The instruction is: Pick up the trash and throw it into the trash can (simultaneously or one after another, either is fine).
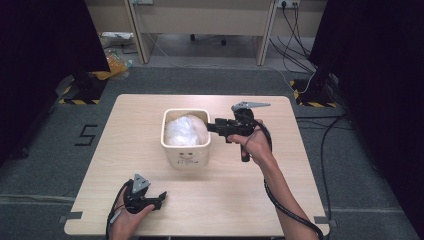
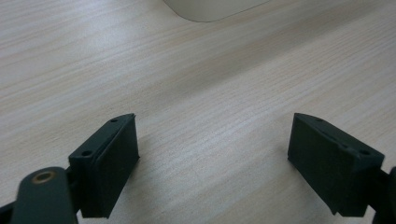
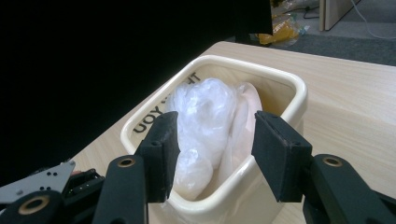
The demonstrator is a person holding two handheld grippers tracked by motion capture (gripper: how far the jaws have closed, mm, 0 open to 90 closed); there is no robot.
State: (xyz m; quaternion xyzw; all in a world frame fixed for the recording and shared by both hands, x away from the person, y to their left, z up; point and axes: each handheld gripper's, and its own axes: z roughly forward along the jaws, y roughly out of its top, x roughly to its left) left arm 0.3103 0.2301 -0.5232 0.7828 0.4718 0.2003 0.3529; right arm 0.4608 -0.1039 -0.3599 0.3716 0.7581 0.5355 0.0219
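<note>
A cream square bin (image 1: 187,157) stands in the middle of the wooden table (image 1: 260,200), with crumpled white plastic (image 1: 184,131) stuffed inside. My right gripper (image 1: 211,127) hovers at the bin's right rim and points left over it. In the right gripper view the bin (image 3: 292,86) and the plastic (image 3: 205,100) lie just beyond my right gripper (image 3: 215,135), whose jaws stand apart with nothing pressed between them. My left gripper (image 1: 161,198) rests near the table's front left corner. Its jaws (image 2: 212,154) are wide open over bare wood.
Black curtains hang on both sides. Stand bases marked with yellow-black tape (image 1: 75,97) sit on the grey floor off the far corners. Cables (image 1: 325,135) trail on the floor at the right. The bin's base corner (image 2: 210,9) lies well ahead of the left jaws.
</note>
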